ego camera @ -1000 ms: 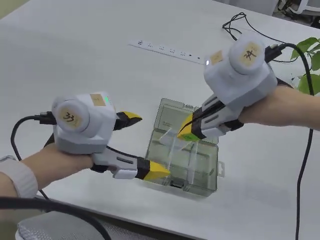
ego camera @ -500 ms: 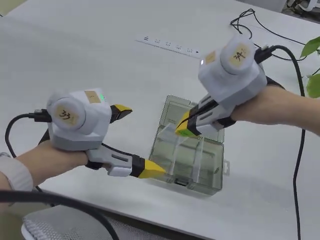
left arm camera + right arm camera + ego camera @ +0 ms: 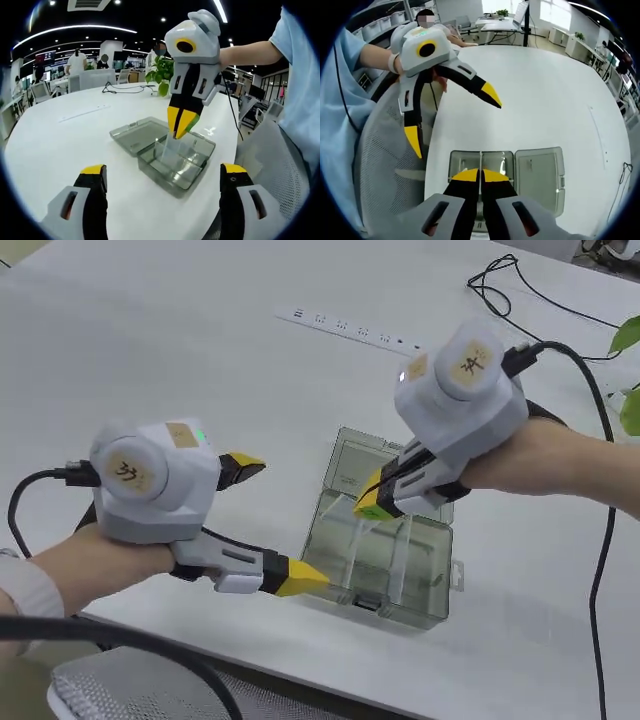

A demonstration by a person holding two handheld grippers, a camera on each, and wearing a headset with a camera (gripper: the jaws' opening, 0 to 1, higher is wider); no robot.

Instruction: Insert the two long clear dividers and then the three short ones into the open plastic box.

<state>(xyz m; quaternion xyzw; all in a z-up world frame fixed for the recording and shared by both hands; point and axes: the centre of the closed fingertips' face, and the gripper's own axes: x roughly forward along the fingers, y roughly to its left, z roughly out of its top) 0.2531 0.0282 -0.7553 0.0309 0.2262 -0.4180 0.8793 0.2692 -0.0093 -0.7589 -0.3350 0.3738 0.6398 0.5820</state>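
Two grippers work over the white table (image 3: 150, 330), one in each of your hands. Your right gripper (image 3: 370, 503) points steeply down into the open box (image 3: 400, 605). Its jaws are pressed together on the top edge of a clear divider (image 3: 362, 537), which stands upright inside the tray near its left end. Whether the lower edge is fully seated on the floor of the box cannot be told.

In the left gripper view, the right gripper (image 3: 181, 124) pinches the divider (image 3: 167, 150) from above, and the sheet hangs within the walls of the box (image 3: 167, 181). In the right gripper view, the right gripper (image 3: 480, 175) has its yellow tips meeting. The divider (image 3: 481, 159) shows edge-on as a thin line crossing the box (image 3: 462, 162) between them.

Your left gripper (image 3: 278, 521) has its jaws spread wide and holds nothing. Its lower tip sits just beside the near left corner of the box, and you cannot tell whether it touches. Its upper tip is well apart from the box.

The lid (image 3: 362, 455) lies open and flat on the table behind the tray, joined to it along the back edge. Farther back lie a white power strip (image 3: 350, 332) and a black cable (image 3: 500, 270). A plant (image 3: 630, 335) shows at the right edge.
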